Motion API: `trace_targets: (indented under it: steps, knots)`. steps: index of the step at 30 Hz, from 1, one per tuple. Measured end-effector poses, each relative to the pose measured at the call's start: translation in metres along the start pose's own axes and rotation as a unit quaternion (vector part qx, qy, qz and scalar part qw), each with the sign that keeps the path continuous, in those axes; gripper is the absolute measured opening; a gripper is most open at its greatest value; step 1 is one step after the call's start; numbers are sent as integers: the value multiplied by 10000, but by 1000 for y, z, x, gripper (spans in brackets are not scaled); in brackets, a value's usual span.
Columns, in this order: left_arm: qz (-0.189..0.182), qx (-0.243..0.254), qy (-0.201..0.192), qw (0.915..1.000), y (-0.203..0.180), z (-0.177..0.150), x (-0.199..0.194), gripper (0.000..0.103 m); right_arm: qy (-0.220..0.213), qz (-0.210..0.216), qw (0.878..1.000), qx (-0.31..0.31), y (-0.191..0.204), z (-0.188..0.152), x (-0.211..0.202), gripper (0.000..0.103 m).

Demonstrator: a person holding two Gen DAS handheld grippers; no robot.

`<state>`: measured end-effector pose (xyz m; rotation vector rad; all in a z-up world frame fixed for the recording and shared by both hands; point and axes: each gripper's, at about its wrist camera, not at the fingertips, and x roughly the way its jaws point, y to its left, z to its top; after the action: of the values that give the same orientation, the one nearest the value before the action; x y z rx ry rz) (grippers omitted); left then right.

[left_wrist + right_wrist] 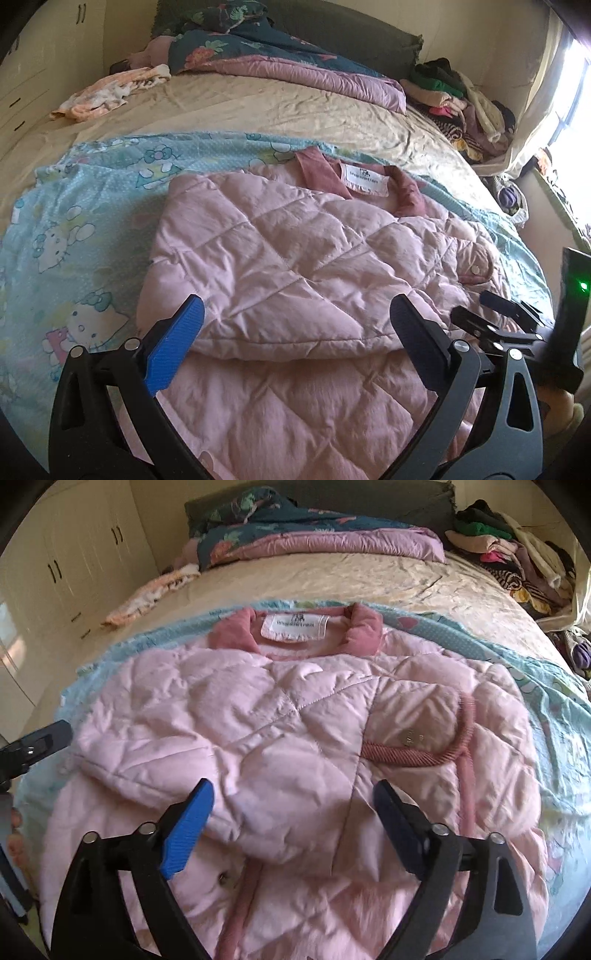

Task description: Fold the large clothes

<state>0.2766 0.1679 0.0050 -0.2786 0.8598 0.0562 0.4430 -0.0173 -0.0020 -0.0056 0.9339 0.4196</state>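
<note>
A pink quilted jacket lies on a light blue cartoon-print blanket on the bed, with its darker pink collar and white label at the far end. Both sleeves are folded in over the body; it also shows in the right wrist view. My left gripper is open and empty, hovering over the jacket's near left part. My right gripper is open and empty over the jacket's lower middle. The right gripper also shows at the right edge of the left wrist view.
A folded purple and dark floral quilt lies at the head of the bed. A heap of mixed clothes sits at the far right by the window. A small peach garment lies at the far left. Cream wardrobes stand to the left.
</note>
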Motion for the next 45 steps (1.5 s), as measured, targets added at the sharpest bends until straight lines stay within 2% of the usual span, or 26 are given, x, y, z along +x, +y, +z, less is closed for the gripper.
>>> trace_targets:
  steps: [4,7,27,45]
  knots:
    - [2,22,-66,10000,-4,-1,-10,94,-167,-20,9999,-5,0,-1,-22,92]
    - [-2,38,-116,9999,-6,-3,-18,94,-274,-7,9996,68,-1,-1,-37,98]
    - [51,117,-444,9989,-29,-10,-80,94,-896,13,9959,147,3,-11,-129,99]
    - [16,410,-870,9954,-69,-25,-148,94,-1537,-42,9881,11,7,-31,-225,99]
